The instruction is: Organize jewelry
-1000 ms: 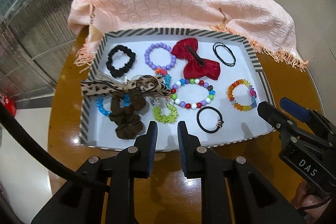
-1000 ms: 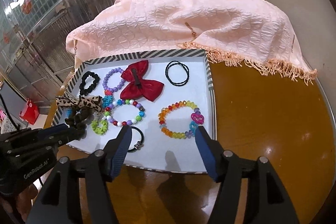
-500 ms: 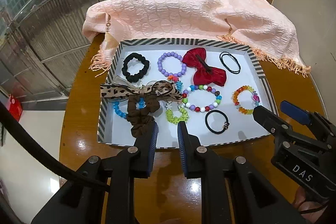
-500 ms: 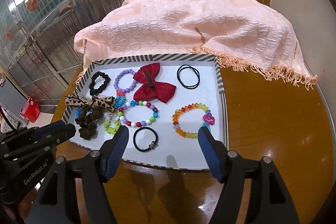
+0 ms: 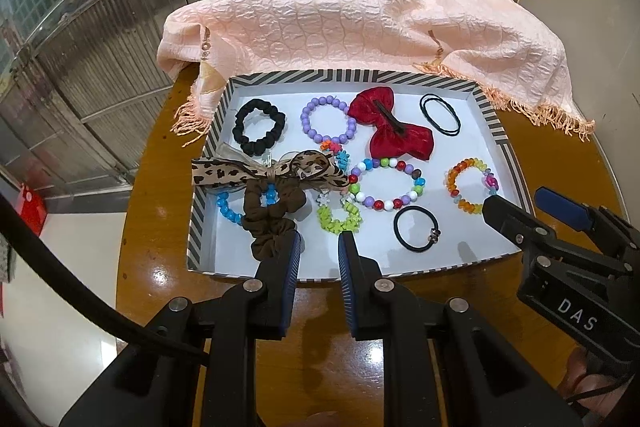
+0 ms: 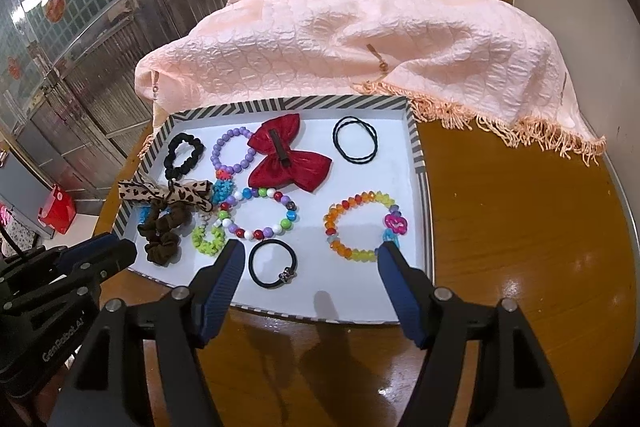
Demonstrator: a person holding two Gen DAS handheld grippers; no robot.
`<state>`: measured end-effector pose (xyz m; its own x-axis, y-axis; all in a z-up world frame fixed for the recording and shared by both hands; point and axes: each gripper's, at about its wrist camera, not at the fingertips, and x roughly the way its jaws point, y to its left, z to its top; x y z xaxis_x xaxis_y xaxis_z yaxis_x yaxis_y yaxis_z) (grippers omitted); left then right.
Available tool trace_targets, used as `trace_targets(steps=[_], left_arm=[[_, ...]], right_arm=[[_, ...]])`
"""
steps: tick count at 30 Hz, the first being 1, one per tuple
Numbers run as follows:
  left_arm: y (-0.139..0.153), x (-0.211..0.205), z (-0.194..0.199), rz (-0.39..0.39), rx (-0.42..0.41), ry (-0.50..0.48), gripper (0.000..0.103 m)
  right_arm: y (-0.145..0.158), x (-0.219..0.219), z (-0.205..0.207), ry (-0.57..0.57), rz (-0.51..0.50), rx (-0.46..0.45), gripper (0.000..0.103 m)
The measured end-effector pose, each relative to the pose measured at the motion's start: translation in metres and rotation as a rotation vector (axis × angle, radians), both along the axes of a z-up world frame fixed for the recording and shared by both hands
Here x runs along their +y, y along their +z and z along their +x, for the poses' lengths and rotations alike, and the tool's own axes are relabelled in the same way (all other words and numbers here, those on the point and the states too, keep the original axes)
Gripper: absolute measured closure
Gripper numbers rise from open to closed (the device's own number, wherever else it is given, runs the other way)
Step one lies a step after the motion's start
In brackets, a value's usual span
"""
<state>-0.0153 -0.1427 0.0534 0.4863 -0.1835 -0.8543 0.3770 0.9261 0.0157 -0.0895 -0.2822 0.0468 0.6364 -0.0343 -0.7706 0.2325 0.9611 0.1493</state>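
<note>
Left wrist view: I take the striped tray (image 5: pixel 502 139) as my landmark. It sits on the brown counter (image 5: pixel 160 227), and its far edge runs under the fringe of a peach cloth (image 5: pixel 340 15).

My left gripper (image 5: pixel 319 243) hovers over the tray's near edge. Its jaws stand slightly apart, a narrow gap between them, and nothing is pinched. The brown scrunchie (image 5: pixel 272 215) lies just beyond the left fingertip; I cannot tell whether the two touch.

My right gripper (image 6: pixel 308 251) also hovers at the tray's near edge. Its jaws are spread wide and hold nothing. Seen from the right wrist, the black hair tie with a metal bead (image 6: pixel 274 263) and the orange-and-yellow bead bracelet (image 6: pixel 362 225) lie on the tray floor between the fingertips.

Contents, relative to the tray:
- Far left corner: black scrunchie (image 5: pixel 259 127).
- Far middle: purple bead bracelet (image 5: pixel 329 119), red bow (image 5: pixel 390 127).
- Far right corner: thin black elastics (image 5: pixel 440 115).
- Centre: multicoloured bead bracelet (image 5: pixel 386 185).
- Left side: leopard-print ribbon (image 5: pixel 260 171), draped over the left rim.
- Near middle: green bead bracelet (image 5: pixel 338 217).

All jewelry lies inside the tray.
</note>
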Motion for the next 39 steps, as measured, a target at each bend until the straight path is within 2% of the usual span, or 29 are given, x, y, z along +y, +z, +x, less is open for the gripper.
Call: trace_targets(steps=[39], left_arm=[[-0.003,0.008,0.005,-0.007,0.001,0.013,0.093]], right_arm=[[-0.004,0.015,0.015,0.064,-0.014,0.027,0.031]])
